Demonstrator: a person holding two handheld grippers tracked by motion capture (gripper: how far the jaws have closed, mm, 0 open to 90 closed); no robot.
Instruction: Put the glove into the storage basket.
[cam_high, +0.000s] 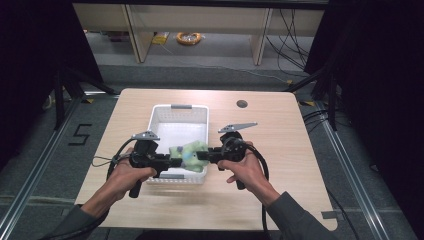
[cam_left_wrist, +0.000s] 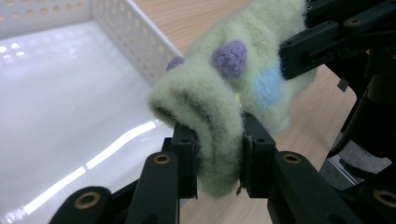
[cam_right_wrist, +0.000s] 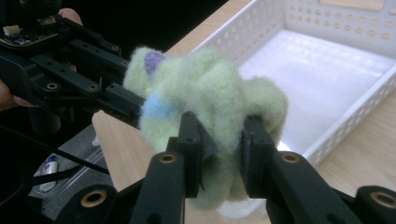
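Note:
A fuzzy pale-green sock (cam_high: 189, 151) with purple and blue spots hangs in the air between my two grippers, over the near end of a white perforated basket (cam_high: 159, 111). My left gripper (cam_high: 172, 161) pinches one end; in the left gripper view its jaws squeeze the green sock (cam_left_wrist: 215, 140) at my left gripper (cam_left_wrist: 218, 161). My right gripper (cam_high: 201, 155) holds the other end; the right gripper view has the sock (cam_right_wrist: 210, 93) bunched between the jaws of my right gripper (cam_right_wrist: 220, 156). The basket (cam_left_wrist: 126, 28) is empty inside.
The basket stands mid-table on a light wooden tabletop (cam_high: 280, 135) with a round cable hole (cam_high: 242, 104) at the back right. Black cables trail from both grippers. Metal floor rails and shelving legs lie beyond the table.

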